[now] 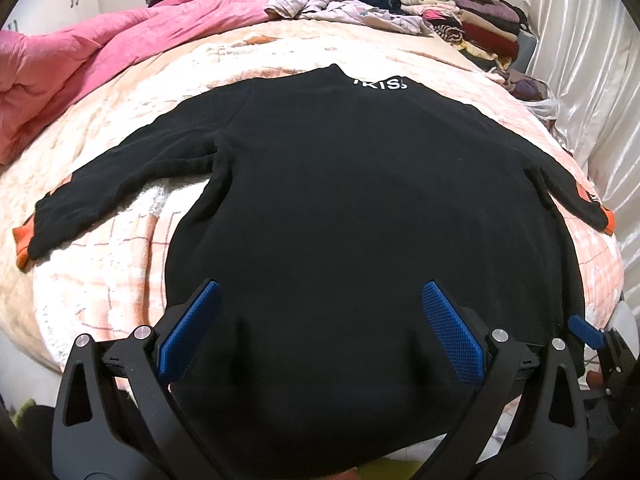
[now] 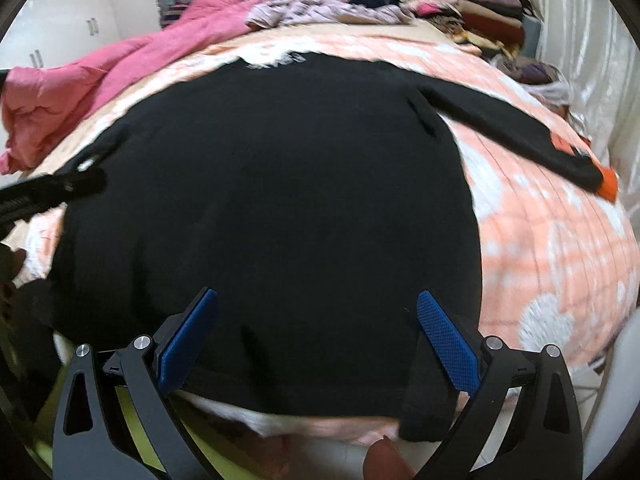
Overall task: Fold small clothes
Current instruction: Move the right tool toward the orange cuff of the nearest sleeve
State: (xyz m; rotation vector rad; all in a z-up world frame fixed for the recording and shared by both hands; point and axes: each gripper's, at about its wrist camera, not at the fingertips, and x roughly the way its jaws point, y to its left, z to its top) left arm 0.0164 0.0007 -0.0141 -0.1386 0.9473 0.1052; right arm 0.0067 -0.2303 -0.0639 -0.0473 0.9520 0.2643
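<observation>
While both pairs of blue-padded fingers stood wide apart and held nothing, the left gripper and the right gripper hovered over the near hem of a black long-sleeved sweater. In the right wrist view, the blue pads framed the hem's right corner, where the cloth reached the near edge of the bed. The garment lay flat on a peach-and-white checked bedspread, collar away from the cameras, white lettering visible at the neck. Both sleeves were spread outward, each ending in an orange cuff: one at the left, one at the right. Part of the left gripper showed dark and blurred at the left edge of the right wrist view, above the sweater's left side. Beyond the collar, a rumpled pink quilt covered the far left of the bed, loose pale lilac clothes lay near the middle, and a pile of folded clothes filled the far right corner beside a white curtain. Nothing lay on the sweater itself.
</observation>
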